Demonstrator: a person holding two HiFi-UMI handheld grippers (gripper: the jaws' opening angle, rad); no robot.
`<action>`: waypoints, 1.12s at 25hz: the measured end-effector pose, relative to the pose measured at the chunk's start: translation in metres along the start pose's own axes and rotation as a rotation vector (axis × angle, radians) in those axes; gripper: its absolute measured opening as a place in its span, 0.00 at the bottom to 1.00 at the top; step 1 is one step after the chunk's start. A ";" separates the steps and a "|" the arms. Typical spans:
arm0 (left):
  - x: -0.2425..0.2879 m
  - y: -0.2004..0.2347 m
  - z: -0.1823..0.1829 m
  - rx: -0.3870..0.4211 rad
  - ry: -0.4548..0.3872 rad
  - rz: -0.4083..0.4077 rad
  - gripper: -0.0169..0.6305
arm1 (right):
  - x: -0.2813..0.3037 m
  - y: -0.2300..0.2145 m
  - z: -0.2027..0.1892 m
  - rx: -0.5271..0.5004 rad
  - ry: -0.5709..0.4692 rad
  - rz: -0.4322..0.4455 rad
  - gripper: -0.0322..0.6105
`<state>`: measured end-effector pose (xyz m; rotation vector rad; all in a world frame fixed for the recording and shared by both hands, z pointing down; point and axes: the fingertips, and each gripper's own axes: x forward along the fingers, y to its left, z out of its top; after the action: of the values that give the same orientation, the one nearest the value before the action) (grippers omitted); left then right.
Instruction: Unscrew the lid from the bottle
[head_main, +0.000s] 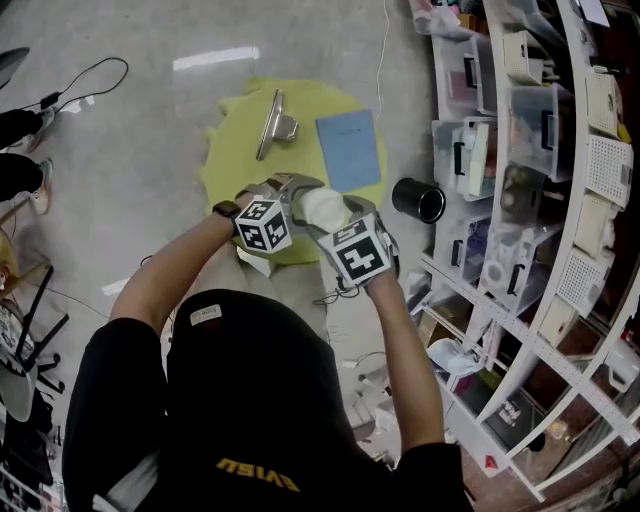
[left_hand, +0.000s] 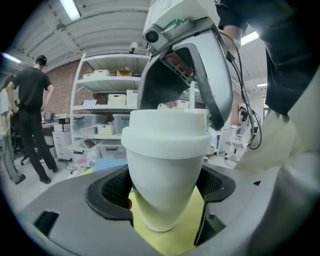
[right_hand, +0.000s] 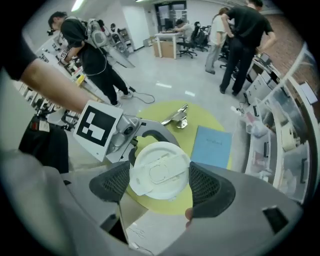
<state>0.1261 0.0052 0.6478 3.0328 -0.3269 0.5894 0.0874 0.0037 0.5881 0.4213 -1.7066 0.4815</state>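
Observation:
A white bottle (left_hand: 164, 175) with a wide white lid (right_hand: 160, 170) is held up over the yellow mat (head_main: 235, 150). My left gripper (left_hand: 162, 187) comes at it from the side, and both mesh pads press on the tapered body below the lid, so it is shut on the bottle. From above, my right gripper (right_hand: 159, 177) points down at the lid, with its pads against the lid's rim on either side. In the head view both marker cubes sit close together around the bottle (head_main: 322, 208).
On the mat lie a blue notebook (head_main: 349, 150) and a metal clip (head_main: 274, 124). A black cup (head_main: 418, 199) stands on the floor by the white shelving (head_main: 540, 150) full of bins at the right. Cables trail at the left. People stand farther off.

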 end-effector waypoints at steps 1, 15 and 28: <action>0.001 0.001 0.000 -0.001 -0.002 -0.002 0.65 | 0.001 0.000 0.001 -0.050 0.014 0.004 0.63; 0.002 -0.002 -0.007 -0.008 0.054 -0.049 0.66 | 0.005 0.008 -0.001 -0.360 0.066 0.029 0.63; 0.002 -0.010 -0.006 0.029 0.111 -0.066 0.66 | -0.024 -0.004 -0.014 0.559 -0.375 -0.015 0.74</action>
<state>0.1280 0.0151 0.6537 3.0085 -0.2152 0.7602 0.1053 0.0085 0.5671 0.9752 -1.9092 0.9187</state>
